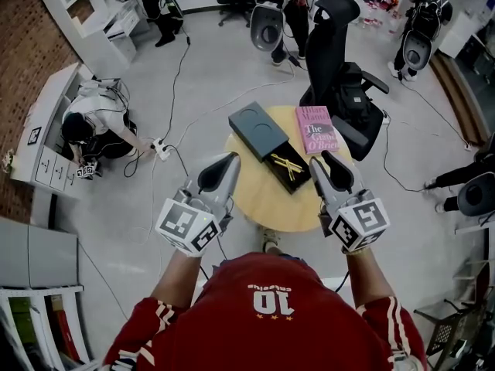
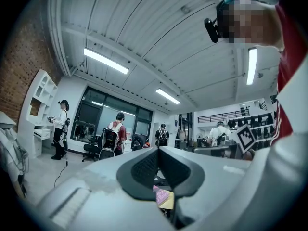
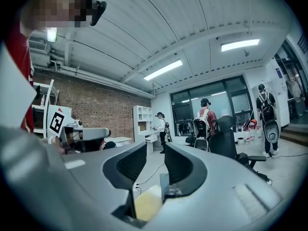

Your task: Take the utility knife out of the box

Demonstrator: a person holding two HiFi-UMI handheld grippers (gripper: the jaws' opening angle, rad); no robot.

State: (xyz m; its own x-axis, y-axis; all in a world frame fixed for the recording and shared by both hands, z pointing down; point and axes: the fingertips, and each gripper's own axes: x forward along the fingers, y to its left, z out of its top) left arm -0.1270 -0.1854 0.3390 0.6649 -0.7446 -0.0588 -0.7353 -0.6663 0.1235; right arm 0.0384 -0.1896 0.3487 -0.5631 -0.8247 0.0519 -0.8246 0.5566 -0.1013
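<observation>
On the round wooden table [image 1: 259, 199] lies an open black box [image 1: 300, 178] with the yellow utility knife [image 1: 287, 165] inside it. The box's dark lid [image 1: 257, 128] rests just behind it. My left gripper [image 1: 229, 161] hovers at the table's left edge, short of the box, its jaws shut and empty [image 2: 158, 152]. My right gripper [image 1: 328, 158] is held over the table's right side, next to the box, with its jaws open and nothing between them [image 3: 155, 163]. Both grippers point level across the room.
A pink book [image 1: 316, 129] lies on the table to the right of the lid. A black office chair [image 1: 340, 60] stands behind the table. A person [image 1: 93, 122] crouches on the floor at left among cables. Other people stand at the back of the room.
</observation>
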